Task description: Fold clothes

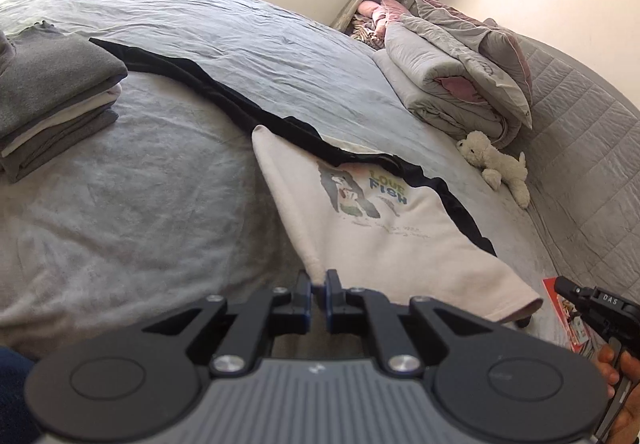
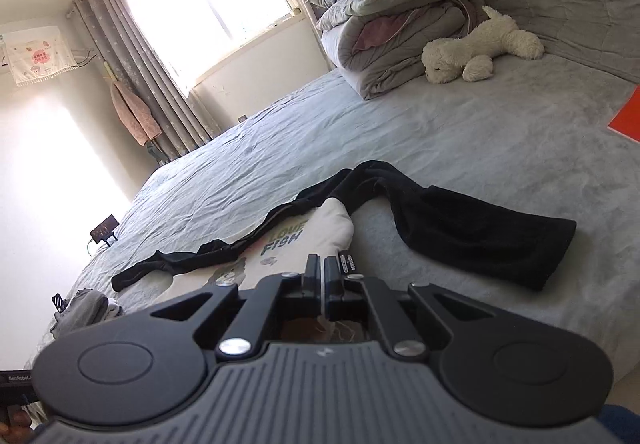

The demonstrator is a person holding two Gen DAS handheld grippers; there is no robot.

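With both pairs of jaws nearly together, I have the cream sweatshirt (image 1: 384, 244) pinched at two places along its near edge. My left gripper (image 1: 319, 286) clamps a fold of the cream cloth, which rises straight from the pads and fans out ahead. My right gripper (image 2: 322, 268) is closed on the same garment; a sliver of cloth and loose threads show behind its fingers, though the bite itself is mostly hidden by the housing. The sweatshirt's black sleeves (image 2: 472, 232) trail out to either side beyond the printed chest, one draped to the right of my right gripper, the other running off left. The garment's lower half is cut off beneath the gripper bodies. Further left of my left gripper sits a stack of folded clothes (image 1: 56, 100). Far ahead on the bed (image 1: 120, 212) lie a plush dog (image 2: 480, 48) and piled bedding (image 2: 384, 24).
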